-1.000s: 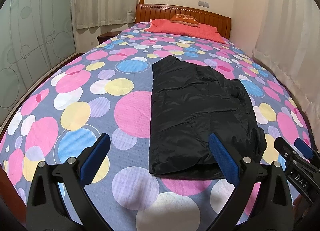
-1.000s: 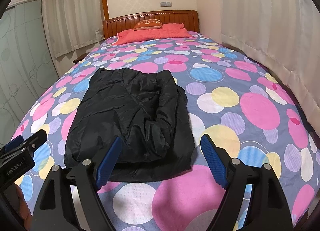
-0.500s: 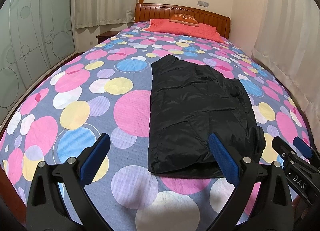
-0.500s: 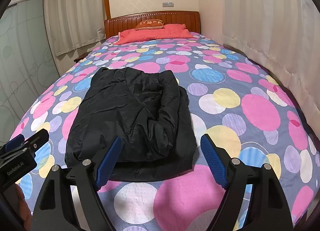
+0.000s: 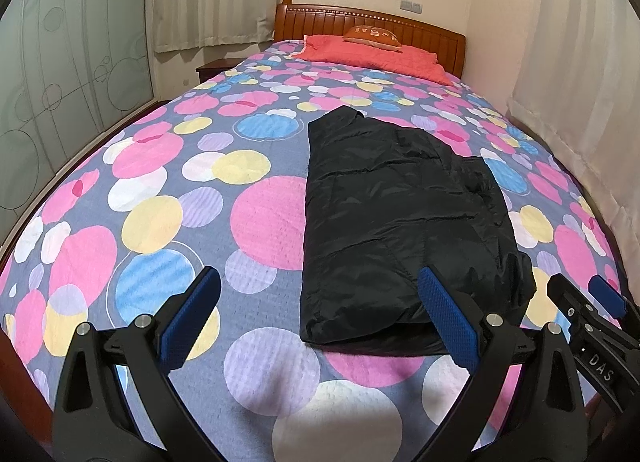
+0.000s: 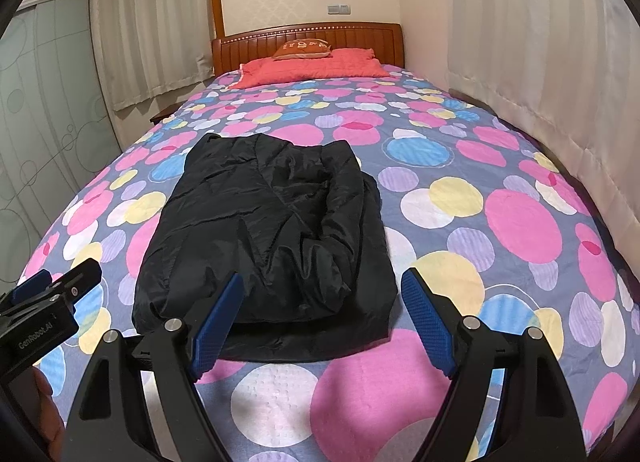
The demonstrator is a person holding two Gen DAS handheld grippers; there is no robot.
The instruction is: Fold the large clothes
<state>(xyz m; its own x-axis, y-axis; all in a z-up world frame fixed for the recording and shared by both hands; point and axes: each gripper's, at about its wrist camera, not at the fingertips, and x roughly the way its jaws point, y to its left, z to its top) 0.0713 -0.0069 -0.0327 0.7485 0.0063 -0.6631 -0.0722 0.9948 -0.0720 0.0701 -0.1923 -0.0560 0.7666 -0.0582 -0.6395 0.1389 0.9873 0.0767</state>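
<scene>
Black jacket [image 5: 400, 222] lies folded lengthwise on the spotted bedspread [image 5: 160, 182], unchanged from a second ago; left gripper [image 5: 320, 322] hovers spread, empty. Right view: right gripper [image 6: 320, 322] likewise gapes over its near hem, unmoved, so the next fold hasn't begun.

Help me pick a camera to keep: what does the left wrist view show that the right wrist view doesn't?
Left wrist only: the jacket's smooth, straight folded edge, and the right gripper at the frame's right. Right wrist only: the bunched, rumpled side of the jacket, and the left gripper at the frame's left. Both: the black jacket folded on the spotted bedspread, red pillow, open jaws holding nothing.
</scene>
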